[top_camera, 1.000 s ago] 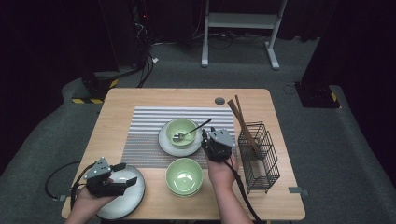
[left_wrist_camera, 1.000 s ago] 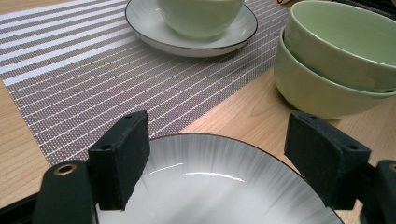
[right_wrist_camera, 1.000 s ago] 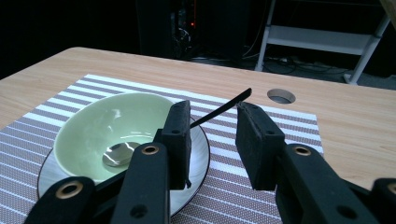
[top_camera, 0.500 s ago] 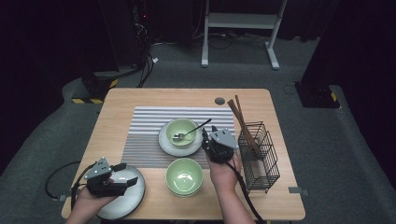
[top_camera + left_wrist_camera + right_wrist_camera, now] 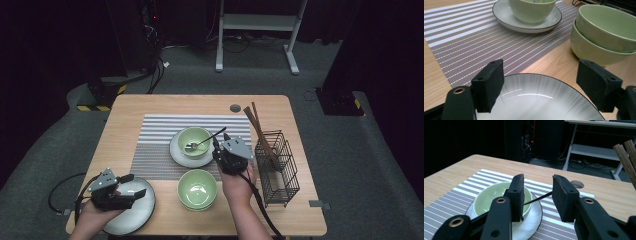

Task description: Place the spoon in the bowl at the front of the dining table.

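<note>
A pale green bowl [image 5: 192,138] sits on a white plate [image 5: 186,159] on the striped placemat [image 5: 155,145], with a spoon [image 5: 204,142] resting in it. My right gripper [image 5: 216,151] hovers just right of the bowl. In the right gripper view its jaws [image 5: 539,186] have just been opening; the spoon's dark handle [image 5: 537,198] shows in the gap and the pads do not touch it. My left gripper [image 5: 135,186] stands open over a grey plate [image 5: 127,220] at the front left. The plate's rim [image 5: 536,75] lies between its wide jaws [image 5: 541,77].
Two stacked green bowls [image 5: 197,189] stand at the front centre, close to the grey plate [image 5: 604,32]. A black wire basket [image 5: 277,167] holding wooden chopsticks [image 5: 257,127] is at the right. A round cable hole [image 5: 235,108] lies near the far edge.
The right gripper's jaws have spread wider around the spoon handle and the hand has lifted slightly. The left hand and the dishes have not moved.
</note>
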`<state>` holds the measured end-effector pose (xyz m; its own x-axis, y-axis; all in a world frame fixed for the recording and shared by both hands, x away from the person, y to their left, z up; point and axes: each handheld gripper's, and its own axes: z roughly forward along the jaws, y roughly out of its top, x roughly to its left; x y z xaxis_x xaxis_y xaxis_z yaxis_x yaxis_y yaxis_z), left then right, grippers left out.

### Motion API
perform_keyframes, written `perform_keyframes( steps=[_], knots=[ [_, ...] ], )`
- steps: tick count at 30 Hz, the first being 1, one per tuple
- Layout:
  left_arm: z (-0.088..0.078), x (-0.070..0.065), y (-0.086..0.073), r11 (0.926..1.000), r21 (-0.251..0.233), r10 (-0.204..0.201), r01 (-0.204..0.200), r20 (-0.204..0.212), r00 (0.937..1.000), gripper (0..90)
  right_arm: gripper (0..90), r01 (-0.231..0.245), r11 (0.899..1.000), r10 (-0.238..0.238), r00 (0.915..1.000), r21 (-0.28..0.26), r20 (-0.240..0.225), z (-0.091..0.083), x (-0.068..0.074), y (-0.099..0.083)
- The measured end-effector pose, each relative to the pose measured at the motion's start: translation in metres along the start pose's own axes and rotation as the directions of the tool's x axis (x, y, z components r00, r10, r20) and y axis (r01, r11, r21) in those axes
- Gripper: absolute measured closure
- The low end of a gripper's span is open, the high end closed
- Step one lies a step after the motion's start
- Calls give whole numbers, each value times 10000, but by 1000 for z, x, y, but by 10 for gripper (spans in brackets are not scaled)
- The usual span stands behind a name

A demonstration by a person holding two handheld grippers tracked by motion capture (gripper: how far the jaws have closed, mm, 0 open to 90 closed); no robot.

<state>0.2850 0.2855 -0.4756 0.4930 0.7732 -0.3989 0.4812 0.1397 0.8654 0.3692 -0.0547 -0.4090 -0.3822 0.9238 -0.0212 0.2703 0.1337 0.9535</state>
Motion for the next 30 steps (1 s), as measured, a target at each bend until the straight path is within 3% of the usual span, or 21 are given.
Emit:
perform_keyframes(
  steps=[5, 8, 25, 30],
  knots=[
    [0, 0, 0, 10000, 23, -29, 29, 5, 10000, 226, 593, 196, 9998, -195, 9998, -103, 61, -1, 1, 5],
    [0, 0, 0, 9999, 116, 20, -21, 29, 10000, 226, 585, -172, 9998, 171, 9998, -66, -47, -3, -1, 9],
    [2, -1, -2, 10000, 92, 8, -9, 90, 10000, 226, 575, 268, 9992, -250, 9978, -284, 612, -11, -17, 25],
    [1, -1, -2, 9999, 103, 38, -39, 69, 10000, 226, 589, 136, 9997, -123, 9977, -186, 672, -11, -23, 27]
  ],
)
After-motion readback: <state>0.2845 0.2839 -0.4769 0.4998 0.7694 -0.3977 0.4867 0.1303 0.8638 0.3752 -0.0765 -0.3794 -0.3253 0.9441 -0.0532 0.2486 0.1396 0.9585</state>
